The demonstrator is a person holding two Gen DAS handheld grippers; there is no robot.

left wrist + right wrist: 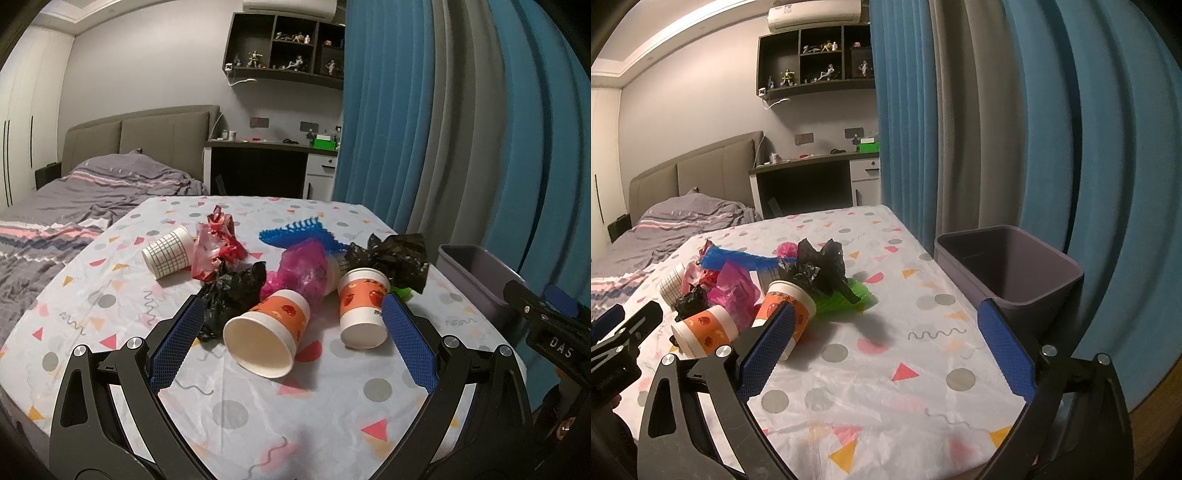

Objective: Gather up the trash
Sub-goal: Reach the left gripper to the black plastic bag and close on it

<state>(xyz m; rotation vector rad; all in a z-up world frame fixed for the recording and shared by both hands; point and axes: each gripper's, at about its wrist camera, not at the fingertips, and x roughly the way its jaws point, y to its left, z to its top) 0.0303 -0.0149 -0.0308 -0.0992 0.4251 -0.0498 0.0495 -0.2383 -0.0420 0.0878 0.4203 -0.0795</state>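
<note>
Trash lies heaped mid-table. An orange strawberry cup [266, 334] lies on its side, mouth toward me, between the fingers of my open left gripper [293, 308]. A second strawberry cup [363, 308] [786, 314] rests just inside the right finger. Behind them lie crumpled black bags [231, 297] [397, 258], a pink bag [304, 271], a red wrapper [219, 238], a checked cup [168, 251] and blue netting [295, 234]. My right gripper [886, 314] hovers open and empty over bare cloth, right of the pile. A green mesh piece [846, 299] sits under one black bag [820, 267].
A grey bin [1008, 273] [476, 273] stands open against the table's right edge, beside blue and grey curtains. A bed lies to the left, with a desk and shelves at the back wall. The patterned tablecloth [886, 369] covers the table.
</note>
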